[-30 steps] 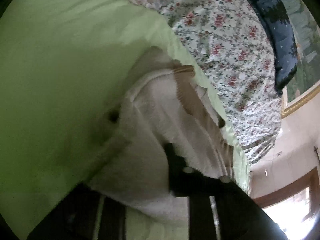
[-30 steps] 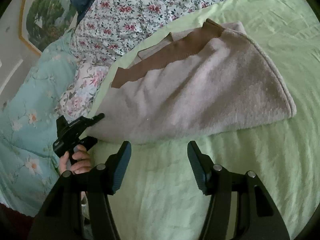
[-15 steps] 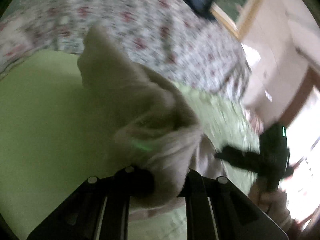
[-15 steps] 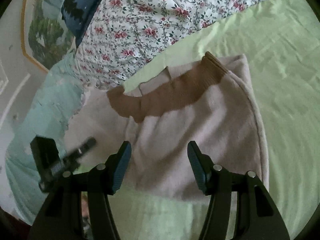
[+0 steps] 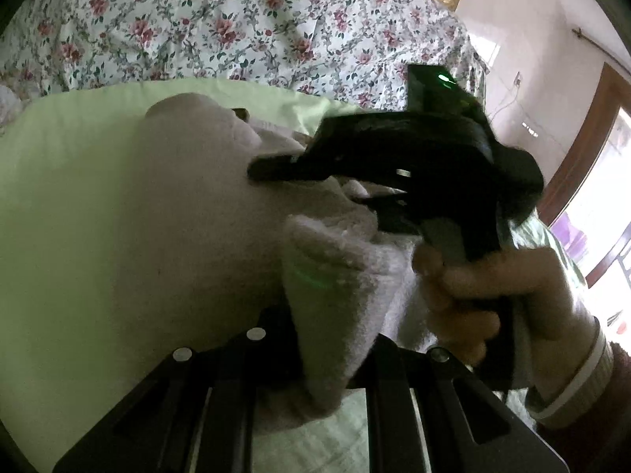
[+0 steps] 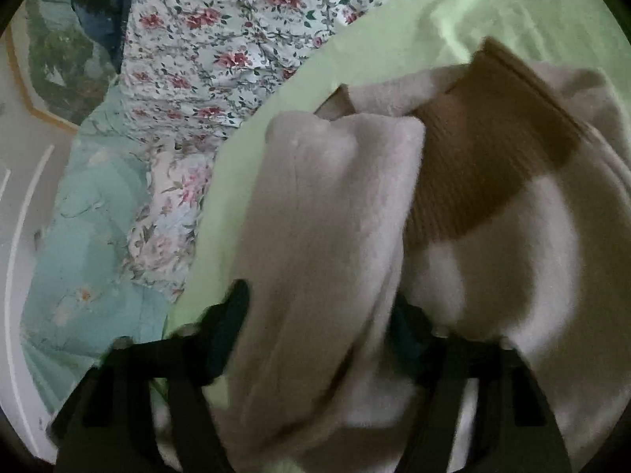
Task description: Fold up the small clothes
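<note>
A small beige fleece garment [image 6: 315, 205] with a brown ribbed waistband [image 6: 485, 165] lies bunched on the light green sheet [image 6: 394, 51]. My left gripper [image 5: 327, 358] is shut on a thick fold of the garment [image 5: 331, 295], lifted off the sheet. My right gripper [image 6: 319, 315] has its jaws apart with a folded flap of the garment lying between them; whether it grips is unclear. In the left wrist view the right gripper [image 5: 394, 165], held by a hand [image 5: 493, 291], sits directly over the garment.
A floral quilt [image 5: 236, 27] lies beyond the green sheet [image 5: 59, 205]. A pale blue floral blanket [image 6: 90, 236] is at the left. A gold-framed picture [image 6: 47, 51] hangs on the wall. A window [image 5: 607, 205] is at the right.
My left gripper carried its fold of the garment across toward the right gripper. The right gripper moved forward onto the garment, so a folded flap now lies between its fingers.
</note>
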Demonstrator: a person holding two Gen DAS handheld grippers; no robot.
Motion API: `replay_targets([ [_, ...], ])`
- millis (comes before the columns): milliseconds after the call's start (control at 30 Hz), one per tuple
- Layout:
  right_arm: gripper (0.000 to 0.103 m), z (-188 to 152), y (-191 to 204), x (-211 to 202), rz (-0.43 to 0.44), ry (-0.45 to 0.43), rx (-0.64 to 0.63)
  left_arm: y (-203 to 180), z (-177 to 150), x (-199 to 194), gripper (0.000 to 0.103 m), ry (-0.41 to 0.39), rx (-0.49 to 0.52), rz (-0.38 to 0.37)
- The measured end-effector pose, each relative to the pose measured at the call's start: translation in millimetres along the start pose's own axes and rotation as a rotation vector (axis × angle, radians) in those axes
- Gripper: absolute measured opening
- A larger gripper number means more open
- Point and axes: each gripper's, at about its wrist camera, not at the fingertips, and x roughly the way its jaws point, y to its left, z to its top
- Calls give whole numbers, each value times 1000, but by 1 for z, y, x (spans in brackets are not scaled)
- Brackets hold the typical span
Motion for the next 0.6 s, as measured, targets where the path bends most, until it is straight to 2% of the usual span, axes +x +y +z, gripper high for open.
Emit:
replay_targets([
  [33, 24, 4, 1, 3, -4, 2, -2, -2, 3, -1, 12, -3, 9, 8],
  [100, 19, 12, 7, -3, 14, -15, -14, -7, 9, -7, 12, -15, 17, 9],
  [233, 17, 25, 29, -44, 36, -102, -103, -36, 27, -18, 13, -64, 42, -49],
  [333, 17, 33, 35, -83, -7, -164, -172, -67, 35, -4, 17, -57, 85, -87],
  [367, 17, 33, 31, -91, -32, -172, -186, -74, 34, 3, 20, -47, 93, -97],
  [467, 17, 32, 3, -102, -130, -159, -191, -86, 24, 44, 20, 40, 69, -113],
  [600, 17, 24, -35, -93, -233, -109, -192, -91, 13, 74, 20, 105, 46, -126],
])
